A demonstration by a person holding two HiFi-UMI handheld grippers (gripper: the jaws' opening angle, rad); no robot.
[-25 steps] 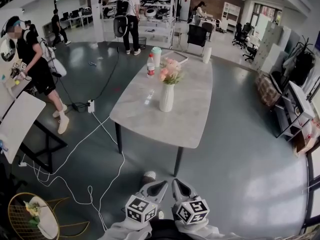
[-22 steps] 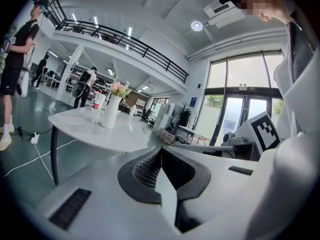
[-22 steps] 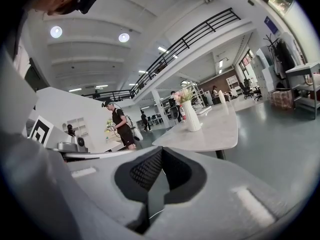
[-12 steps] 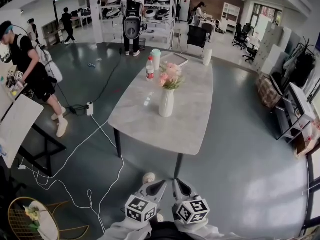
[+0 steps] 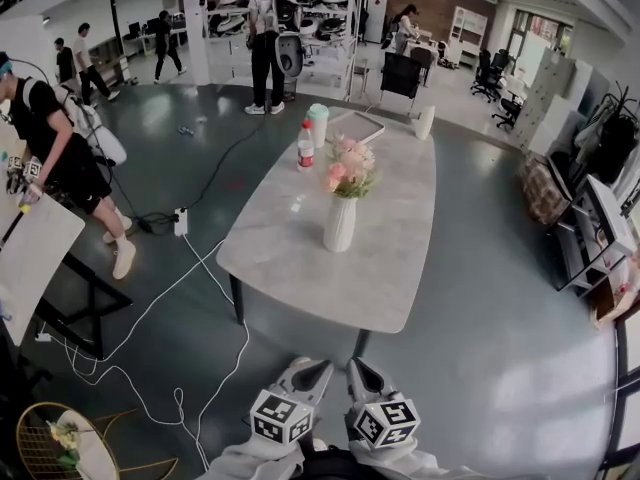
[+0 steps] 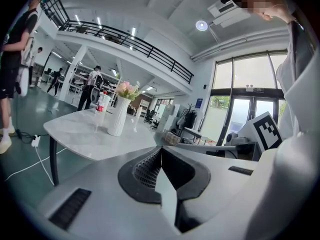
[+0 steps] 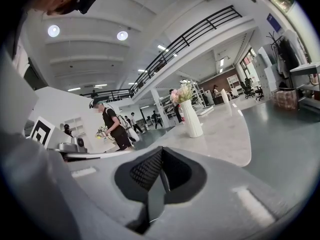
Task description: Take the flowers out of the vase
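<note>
Both closed and empty at bottom centre, the left hand-held gripper (image 5: 312,376) and right hand-held gripper (image 5: 362,376) were well apart from the flowers (image 5: 347,166) in the white vase (image 5: 340,226) mid-frame on the bench (image 5: 290,258), so 1 should open before closing on them just above the vase.

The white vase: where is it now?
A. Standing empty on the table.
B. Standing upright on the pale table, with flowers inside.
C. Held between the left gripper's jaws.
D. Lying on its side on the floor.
B: the vase stands upright on the table, and the pink flowers are in it.
</note>
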